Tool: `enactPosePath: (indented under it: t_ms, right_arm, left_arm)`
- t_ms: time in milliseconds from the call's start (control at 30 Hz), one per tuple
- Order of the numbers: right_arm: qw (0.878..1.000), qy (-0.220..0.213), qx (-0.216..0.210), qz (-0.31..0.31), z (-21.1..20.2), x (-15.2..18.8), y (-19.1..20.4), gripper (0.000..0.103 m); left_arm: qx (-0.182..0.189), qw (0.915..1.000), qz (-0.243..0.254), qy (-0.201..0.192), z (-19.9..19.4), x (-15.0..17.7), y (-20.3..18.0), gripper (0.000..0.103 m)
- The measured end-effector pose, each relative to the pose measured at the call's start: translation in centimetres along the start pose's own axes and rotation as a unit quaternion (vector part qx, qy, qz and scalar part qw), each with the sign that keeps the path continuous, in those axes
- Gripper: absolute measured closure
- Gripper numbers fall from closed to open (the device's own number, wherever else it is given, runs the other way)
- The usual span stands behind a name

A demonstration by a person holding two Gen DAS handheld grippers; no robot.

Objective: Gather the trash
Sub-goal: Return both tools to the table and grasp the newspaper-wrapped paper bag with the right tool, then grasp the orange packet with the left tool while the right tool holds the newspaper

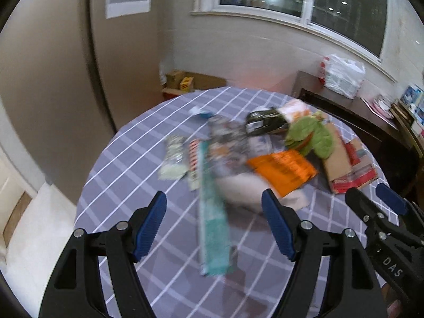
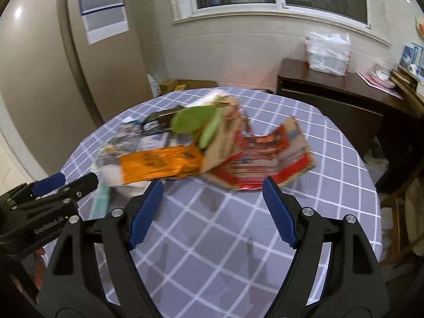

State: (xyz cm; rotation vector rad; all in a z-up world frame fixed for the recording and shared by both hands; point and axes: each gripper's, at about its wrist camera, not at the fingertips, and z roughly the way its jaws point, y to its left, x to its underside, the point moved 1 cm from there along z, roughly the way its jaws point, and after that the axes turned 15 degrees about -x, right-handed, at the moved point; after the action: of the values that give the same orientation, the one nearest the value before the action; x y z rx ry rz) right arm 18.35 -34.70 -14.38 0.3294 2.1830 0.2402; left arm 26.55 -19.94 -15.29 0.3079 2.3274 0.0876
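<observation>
A pile of trash lies on a round table with a grey checked cloth (image 1: pixel 148 143). It holds an orange packet (image 1: pixel 283 169), a long teal wrapper (image 1: pixel 213 225), a flattened red-and-brown carton (image 1: pixel 349 169), green leaves (image 1: pixel 310 135), a black packet (image 1: pixel 265 123) and a white-green wrapper (image 1: pixel 173 156). My left gripper (image 1: pixel 214 228) is open, with the teal wrapper between its fingers below. My right gripper (image 2: pixel 212 206) is open and empty, just in front of the carton (image 2: pixel 265 159) and orange packet (image 2: pixel 159 163).
A dark wooden sideboard (image 2: pixel 331 90) with a white plastic bag (image 2: pixel 327 53) stands right of the table under the window. Cardboard boxes (image 1: pixel 185 82) sit on the floor behind the table. A wall corner (image 1: pixel 87 79) is at the left.
</observation>
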Motion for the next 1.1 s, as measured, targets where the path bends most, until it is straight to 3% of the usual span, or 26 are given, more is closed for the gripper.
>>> enactPosePath:
  t_ms: [200,533,567,633,667,700,800,967,1100]
  right_arm:
    - [1.0,0.004,0.004,0.017,0.8,-0.7,-2.5,0.026]
    - [0.999,0.02,-0.029,0.036,4.2,-2.2,-3.4,0.027]
    - [0.998,0.021,-0.032,0.039,4.5,-2.3,-3.4,0.029]
    - [0.998,0.028,-0.039,0.042,5.3,-2.7,-3.6,0.053]
    - [0.997,0.033,-0.053,0.049,5.7,-2.8,-3.8,0.073]
    - [0.996,0.038,-0.053,0.054,5.9,-2.8,-3.9,0.08]
    - [0.998,0.03,-0.042,0.043,5.5,-2.6,-3.8,0.089]
    - [0.999,0.022,-0.026,0.035,4.3,-2.1,-4.0,0.089]
    - [0.999,0.023,-0.025,0.031,3.9,-2.0,-4.2,0.089]
  left_arm:
    - [0.008,0.9988,0.046,-0.013,0.8,-2.1,-3.6,0.034]
    - [0.028,0.9984,0.048,0.01,3.5,-3.7,-4.1,0.038]
    - [0.03,0.9985,0.044,0.012,3.6,-3.8,-4.0,0.038]
    - [0.033,0.9982,0.049,0.01,3.8,-3.8,-3.9,0.038]
    - [0.036,0.9979,0.053,0.007,3.8,-3.8,-4.0,0.038]
    - [0.036,0.9971,0.068,0.005,3.8,-3.7,-4.3,0.038]
    - [0.022,0.9937,0.109,-0.009,3.6,-3.4,-5.4,0.037]
    - [0.042,0.9852,0.165,-0.024,3.2,-2.7,-8.1,0.035]
    - [0.026,0.9754,0.216,-0.035,3.9,-2.1,-10.7,0.03]
